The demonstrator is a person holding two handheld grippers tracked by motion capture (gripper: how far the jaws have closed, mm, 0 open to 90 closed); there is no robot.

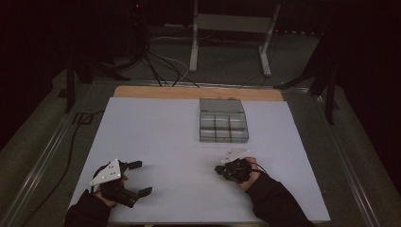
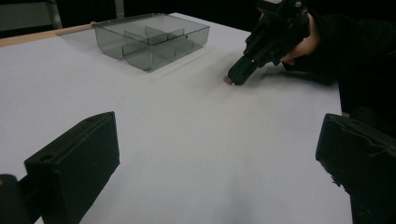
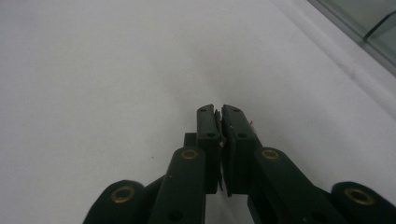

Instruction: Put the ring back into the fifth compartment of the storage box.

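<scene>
While the right gripper (image 3: 219, 114) pinches a small, thin thing (image 2: 228, 80) at its fingertips, lift straight; left gripper (image 1: 140, 178) rests spread.

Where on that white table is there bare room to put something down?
Most of the white table is bare: the whole stretch left of the clear compartment box, and the middle strip between the left hand-held gripper and the right hand-held gripper. It gets tighter between the box and the right gripper, whose shut tips sit at a small object.
</scene>
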